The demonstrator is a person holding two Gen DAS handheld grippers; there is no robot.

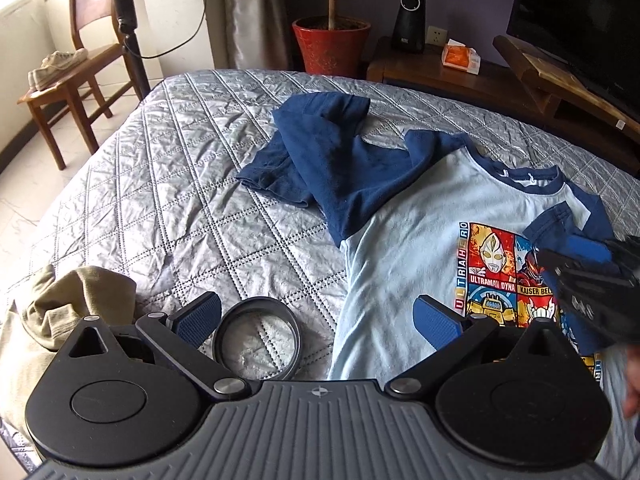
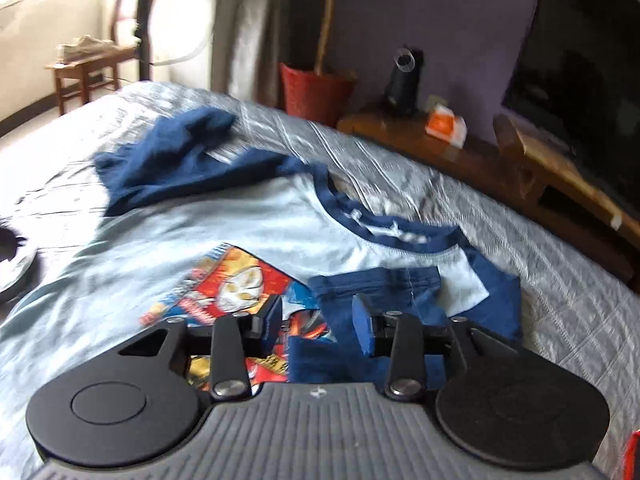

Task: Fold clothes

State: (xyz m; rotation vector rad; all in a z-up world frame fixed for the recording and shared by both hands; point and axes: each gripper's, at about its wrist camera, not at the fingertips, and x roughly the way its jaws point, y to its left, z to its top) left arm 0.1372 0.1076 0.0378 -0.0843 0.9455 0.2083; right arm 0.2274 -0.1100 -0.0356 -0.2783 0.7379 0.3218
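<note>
With the navy sleeve point(image 2: 372, 280) folded onto the T-shirt point(image 1: 404, 216), the right tool point(image 2: 320, 320) seems parted and empty, the left tool point(image 1: 316, 320) wide open, so the far sleeve point(image 1: 320, 148) is next.

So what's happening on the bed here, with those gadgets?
A person is folding a light blue T-shirt on a quilted bed, using handheld tongs. The right tongs sit partly open over the navy sleeve, already folded onto the printed chest, and do not pinch it. The left tongs hang wide open and empty by the shirt's side. The other sleeve still lies spread out.
</note>
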